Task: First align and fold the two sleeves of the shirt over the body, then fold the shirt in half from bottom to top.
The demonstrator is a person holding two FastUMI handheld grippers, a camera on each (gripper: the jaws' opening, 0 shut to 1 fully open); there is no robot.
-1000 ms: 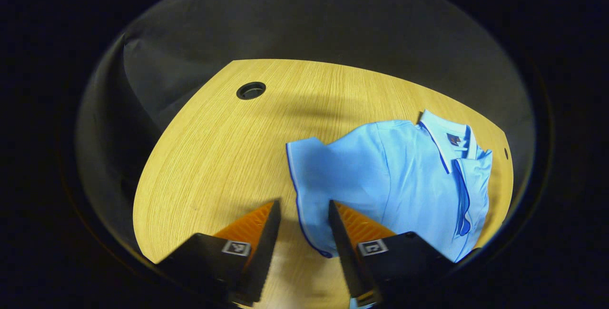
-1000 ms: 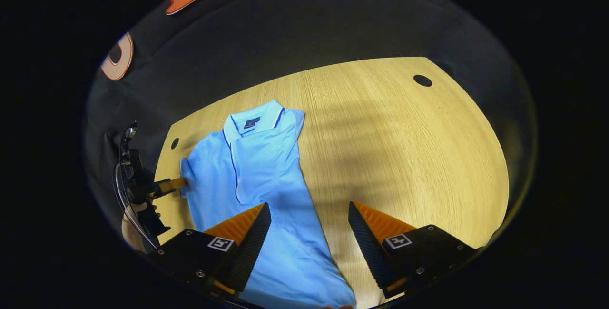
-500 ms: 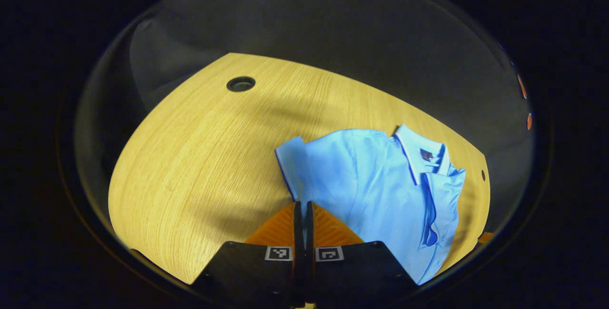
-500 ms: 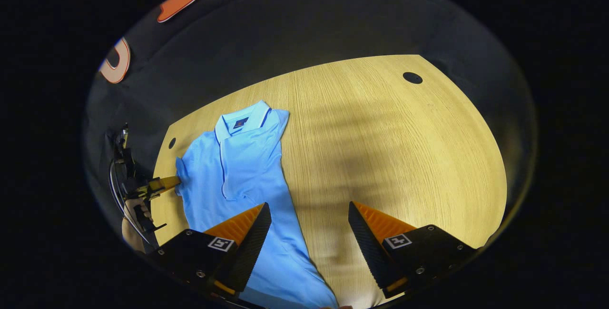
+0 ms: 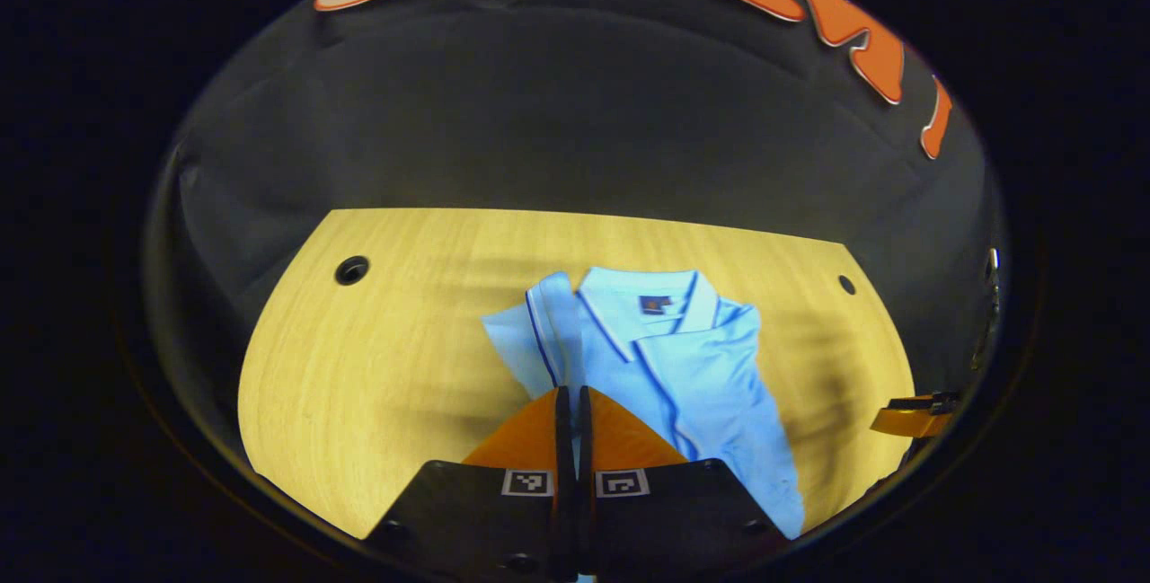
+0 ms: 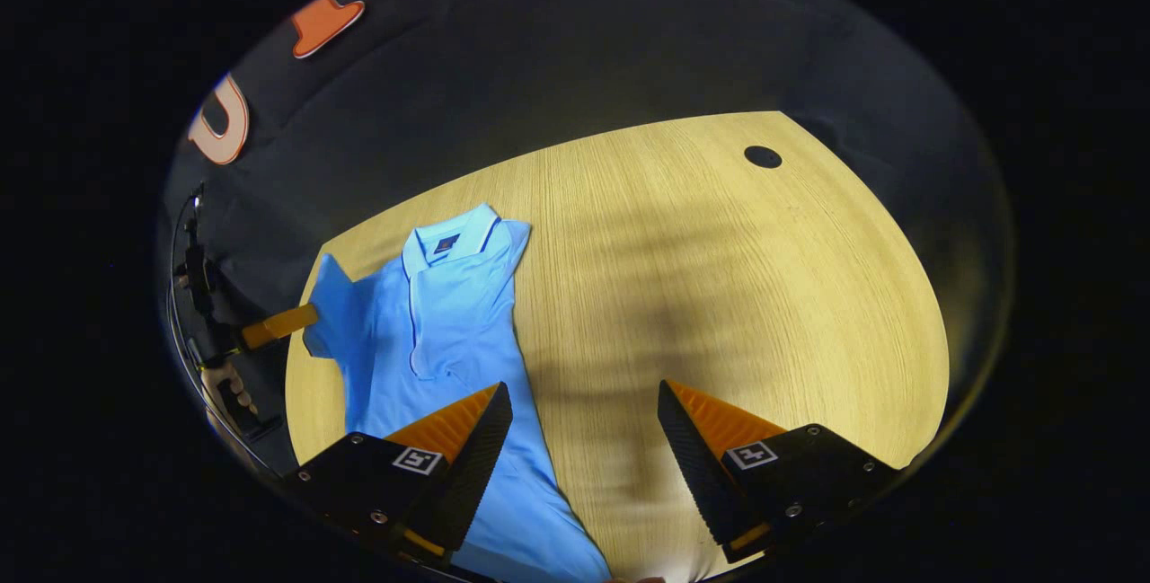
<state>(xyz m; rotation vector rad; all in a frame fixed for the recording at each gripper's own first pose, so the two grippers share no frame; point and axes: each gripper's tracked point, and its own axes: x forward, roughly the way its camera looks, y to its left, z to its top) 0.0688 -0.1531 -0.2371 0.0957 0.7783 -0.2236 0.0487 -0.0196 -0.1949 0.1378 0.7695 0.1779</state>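
Hiding the pinched sleeve [image 5: 539,331] edge, left gripper [image 5: 572,396] jaws closed.

One shirt [image 6: 440,331] lies on one table [image 6: 719,278] — light blue, with one collar [image 5: 649,303] and one small dark label [image 5: 655,303] inside it. The tabletop has two round holes — one large [image 5: 351,270], one small [image 5: 846,284]. Two grippers: the left [image 5: 572,399] and the right [image 6: 584,408]. One hand [image 6: 225,381] shows at the far gripper.
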